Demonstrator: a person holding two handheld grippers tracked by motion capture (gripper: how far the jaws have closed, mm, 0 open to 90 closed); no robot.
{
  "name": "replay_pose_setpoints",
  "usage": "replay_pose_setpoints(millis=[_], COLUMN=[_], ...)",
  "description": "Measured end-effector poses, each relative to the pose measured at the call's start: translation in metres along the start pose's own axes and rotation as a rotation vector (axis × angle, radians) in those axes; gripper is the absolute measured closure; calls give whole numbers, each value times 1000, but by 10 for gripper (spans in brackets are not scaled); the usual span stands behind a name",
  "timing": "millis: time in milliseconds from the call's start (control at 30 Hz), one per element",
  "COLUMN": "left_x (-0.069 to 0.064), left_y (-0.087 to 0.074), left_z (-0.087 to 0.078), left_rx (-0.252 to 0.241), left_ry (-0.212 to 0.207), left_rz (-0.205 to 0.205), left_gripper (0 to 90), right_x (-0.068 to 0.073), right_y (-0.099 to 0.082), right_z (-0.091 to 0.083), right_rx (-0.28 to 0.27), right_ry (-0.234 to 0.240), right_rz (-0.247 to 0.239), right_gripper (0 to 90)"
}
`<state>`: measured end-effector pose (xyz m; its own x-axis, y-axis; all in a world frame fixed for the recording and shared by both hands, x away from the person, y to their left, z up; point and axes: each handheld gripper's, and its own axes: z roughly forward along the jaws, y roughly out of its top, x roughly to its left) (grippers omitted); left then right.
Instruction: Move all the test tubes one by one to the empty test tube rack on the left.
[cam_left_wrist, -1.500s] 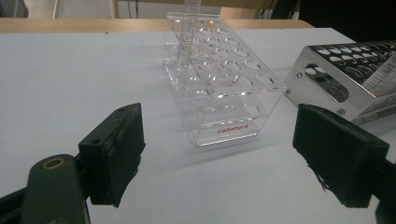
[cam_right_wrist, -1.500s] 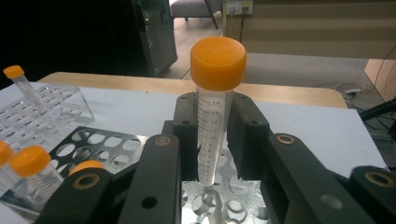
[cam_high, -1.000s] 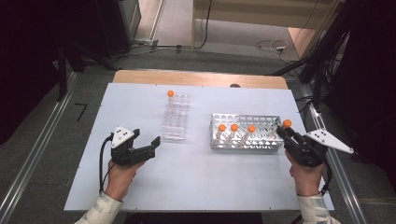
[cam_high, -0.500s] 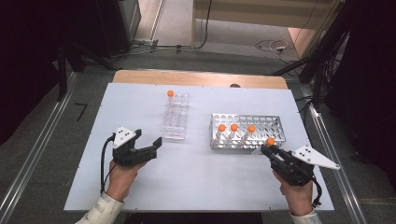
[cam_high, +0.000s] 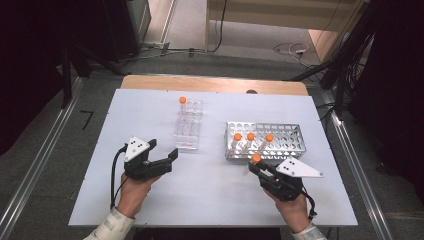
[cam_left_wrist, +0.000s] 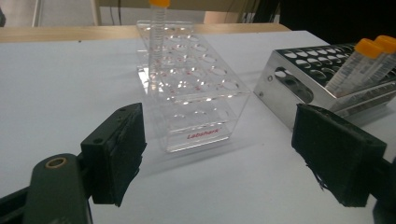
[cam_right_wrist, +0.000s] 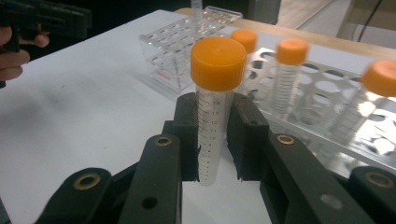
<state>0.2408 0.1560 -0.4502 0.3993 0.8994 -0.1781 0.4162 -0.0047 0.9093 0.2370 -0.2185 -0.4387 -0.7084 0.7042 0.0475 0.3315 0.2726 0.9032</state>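
Near the metal rack (cam_high: 290, 131), the right claw (cam_right_wrist: 212, 140) grips an orange-capped tube (cam_right_wrist: 215, 100); one tube stands in the clear rack (cam_high: 189, 127), three remain; left claw (cam_left_wrist: 233, 149) gapes empty.

Worktop (cam_high: 150, 110) was a white board. A clear plastic rack (cam_high: 189, 127) stood near its middle. A metal rack (cam_high: 290, 145) stood just right of it, close but apart.
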Motion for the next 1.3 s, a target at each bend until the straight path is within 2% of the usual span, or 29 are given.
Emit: replay_pose_setpoints(millis=[300, 667, 700, 867, 1067, 1300], left_x=[-12, -31, -34, -41, -52, -55], left_y=[0, 1, 2, 3, 6, 7], left_z=[1, 4, 5, 7, 8, 8], left_rx=[5, 11, 11, 10, -3, -4], left_ry=[-41, -110, -125, -152, -195, -219], left_rz=[28, 60, 62, 75, 103, 125], left_gripper=[185, 210, 216, 251, 333, 415], right_x=[25, 45, 47, 56, 64, 70], right_y=[8, 16, 16, 18, 21, 23], right_z=[32, 70, 72, 83, 92, 97], right_rx=[23, 51, 55, 64, 65, 64], right_ry=[50, 91, 97, 117, 133, 144], right_rz=[-68, -102, -108, -119, -127, -134], right_gripper=[723, 723, 723, 723, 723, 723])
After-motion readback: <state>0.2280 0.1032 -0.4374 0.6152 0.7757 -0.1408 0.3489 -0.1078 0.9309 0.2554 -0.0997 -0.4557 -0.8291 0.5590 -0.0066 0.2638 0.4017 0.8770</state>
